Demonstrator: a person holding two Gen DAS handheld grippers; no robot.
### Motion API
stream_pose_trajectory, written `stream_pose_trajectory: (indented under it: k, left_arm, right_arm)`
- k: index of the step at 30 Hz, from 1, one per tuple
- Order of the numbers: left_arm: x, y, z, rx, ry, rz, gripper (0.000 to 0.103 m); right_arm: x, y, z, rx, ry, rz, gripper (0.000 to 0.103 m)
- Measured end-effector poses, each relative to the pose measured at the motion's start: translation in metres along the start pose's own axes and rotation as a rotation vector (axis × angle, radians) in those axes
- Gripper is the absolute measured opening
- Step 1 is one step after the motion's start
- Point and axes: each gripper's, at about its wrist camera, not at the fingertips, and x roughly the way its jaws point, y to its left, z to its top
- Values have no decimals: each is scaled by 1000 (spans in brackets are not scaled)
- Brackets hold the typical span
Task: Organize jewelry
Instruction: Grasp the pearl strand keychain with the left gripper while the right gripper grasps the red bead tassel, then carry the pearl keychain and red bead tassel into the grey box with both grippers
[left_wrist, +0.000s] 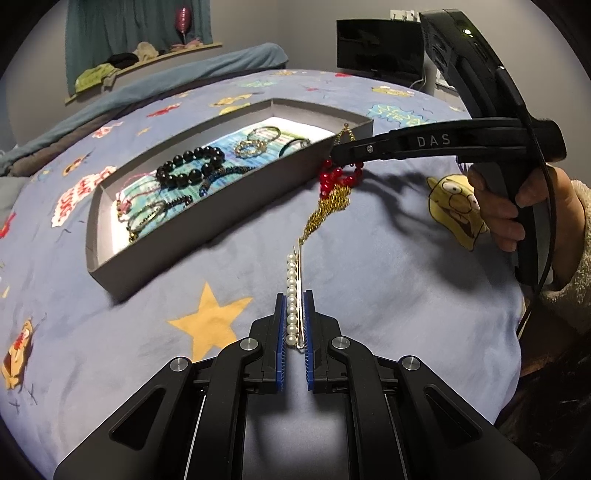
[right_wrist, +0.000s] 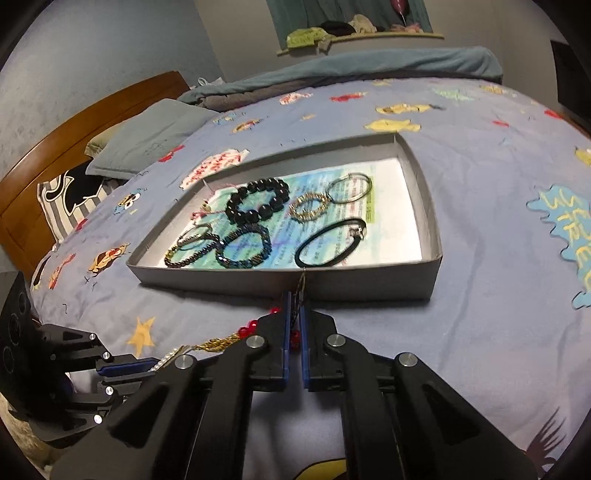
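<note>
Left fingers (left_wrist: 294, 317) clamp necklace (left_wrist: 334, 192) pearl end; right fingers (right_wrist: 294, 325) pinch its far end, centre frame. Several bracelets (right_wrist: 258, 205) already in tray (right_wrist: 430, 273); necklace still outside on bed (left_wrist: 369, 277).

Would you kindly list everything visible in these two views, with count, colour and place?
Tray: one, grey, on the bedspread.
Bracelets: about seven, black, gold, silver, blue and pink, in the tray on printed paper.
Necklace: one, white pearls, gold chain, red beads, stretched between both grippers, beside the tray.
Bedspread: one, blue with cartoon prints, under everything.
Pillows: two, one grey, one striped, by the wooden headboard.
Shelf: one, on the far wall, holding clothes.
Screen: one, black, behind the bed.
Left gripper: black, blue pads, shut on the pearl end.
Right gripper: black, shut on the red-bead end.
Hand: one, on the right gripper's handle.
</note>
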Motion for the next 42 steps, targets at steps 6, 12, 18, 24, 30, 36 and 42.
stream_pose_trajectory:
  k: [6, 12, 18, 24, 30, 36, 42]
  left_arm:
    - [-15, -1, 6, -18, -46, -16, 9]
    - [-26, -2, 16, -36, -91, -20, 9]
    - [-40, 2, 35, -37, -141, -21, 9]
    - [-47, 18, 66, -57, -181, 25, 9]
    - [-28, 40, 104, -77, -172, 66, 9]
    - [12, 47, 127, -105, -124, 39, 9]
    - [53, 47, 132, -130, -53, 2, 9]
  right_arm:
    - [-18, 14, 3, -55, -60, -10, 4]
    - [-42, 28, 14, -89, -122, 0, 4]
    - [-70, 30, 35, -88, -199, -1, 4]
    - [-87, 26, 60, -92, -269, -39, 4]
    - [-85, 11, 84, -68, -309, -71, 4]
    - [-56, -2, 92, -43, -273, -71, 4]
    - [-32, -13, 87, -19, -210, -53, 4]
